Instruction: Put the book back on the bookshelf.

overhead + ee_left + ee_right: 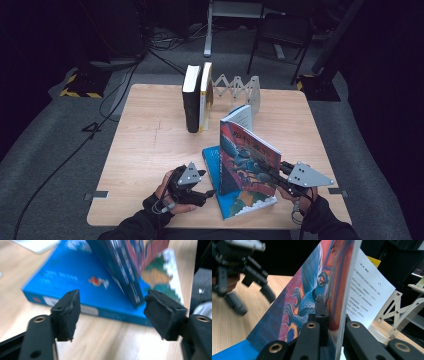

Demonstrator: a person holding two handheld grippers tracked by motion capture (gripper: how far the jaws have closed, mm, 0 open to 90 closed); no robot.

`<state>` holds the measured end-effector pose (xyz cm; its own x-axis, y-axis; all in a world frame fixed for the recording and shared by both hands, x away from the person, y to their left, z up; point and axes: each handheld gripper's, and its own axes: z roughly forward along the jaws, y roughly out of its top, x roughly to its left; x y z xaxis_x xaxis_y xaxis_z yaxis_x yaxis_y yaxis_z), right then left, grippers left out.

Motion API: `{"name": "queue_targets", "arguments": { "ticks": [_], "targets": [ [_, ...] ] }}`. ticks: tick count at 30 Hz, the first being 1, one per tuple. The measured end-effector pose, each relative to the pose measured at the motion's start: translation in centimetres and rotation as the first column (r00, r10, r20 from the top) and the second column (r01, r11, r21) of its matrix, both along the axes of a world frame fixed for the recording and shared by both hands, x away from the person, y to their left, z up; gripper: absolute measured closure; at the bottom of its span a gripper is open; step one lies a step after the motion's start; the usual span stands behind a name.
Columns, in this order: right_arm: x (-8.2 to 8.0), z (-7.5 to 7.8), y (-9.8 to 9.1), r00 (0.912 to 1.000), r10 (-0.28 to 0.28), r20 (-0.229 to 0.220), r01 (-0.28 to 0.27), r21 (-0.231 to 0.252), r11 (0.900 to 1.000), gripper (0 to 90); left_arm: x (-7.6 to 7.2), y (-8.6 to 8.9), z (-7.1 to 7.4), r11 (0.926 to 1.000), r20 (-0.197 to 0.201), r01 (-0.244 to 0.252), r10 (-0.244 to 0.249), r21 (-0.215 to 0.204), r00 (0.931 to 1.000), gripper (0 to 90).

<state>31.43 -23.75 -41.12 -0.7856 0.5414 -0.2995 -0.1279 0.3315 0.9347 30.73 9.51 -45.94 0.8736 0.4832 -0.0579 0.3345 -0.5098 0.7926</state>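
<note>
The right claw [278, 172] is clamped on the front cover of the red and blue book [246, 159], which stands tilted on its lower edge on top of the flat blue book [235, 202] near the worktop's [145, 145] front edge. The left claw [206, 189] stands well open and empty just beside the blue book's spine. To stand the book well, the left claw should steady its spine low down, as the thin cover could bend or tear.

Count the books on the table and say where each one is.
4. Two books stand side by side at the far edge, one black, one yellow. A blue book lies flat near the front, and a red book stands on it.
</note>
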Motion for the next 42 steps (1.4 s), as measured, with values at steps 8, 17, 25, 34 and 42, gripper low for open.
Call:
{"name": "queue_targets", "arguments": {
  "ticks": [8,17,25,34,42],
  "targets": [
    [0.0,-0.1,-0.4,1.0,0.007,-0.006,-0.007,0.004,1.0,85.3,-0.1,-2.9,-1.1,0.9992,0.017,0.03,-0.029,-0.025,0.9994,30.8],
    [-0.1,0.0,-0.4,0.9994,0.033,0.01,-0.033,-0.01,0.9994,85.0,1.3,-5.1,-1.1,0.9991,0.046,0.009,-0.007,-0.041,0.9989,40.9],
    [-0.1,0.2,-0.4,0.9986,0.048,0.019,-0.048,-0.007,0.9988,84.6,2.4,-6.2,-0.7,0.9987,0.069,0.007,-0.003,-0.05,0.9976,34.4],
    [0.5,0.2,0.0,0.9986,0.045,0.03,-0.045,-0.001,0.999,84.6,3.1,-7.0,0.2,0.9982,0.114,0.048,-0.044,-0.035,0.9925,44.3],
    [0.7,0.4,-0.4,0.9985,0.037,0.039,-0.037,0.004,0.9993,82.2,2.6,-7.2,0.9,0.9985,0.16,0.052,-0.049,-0.017,0.9858,54.1]
  ]
}}
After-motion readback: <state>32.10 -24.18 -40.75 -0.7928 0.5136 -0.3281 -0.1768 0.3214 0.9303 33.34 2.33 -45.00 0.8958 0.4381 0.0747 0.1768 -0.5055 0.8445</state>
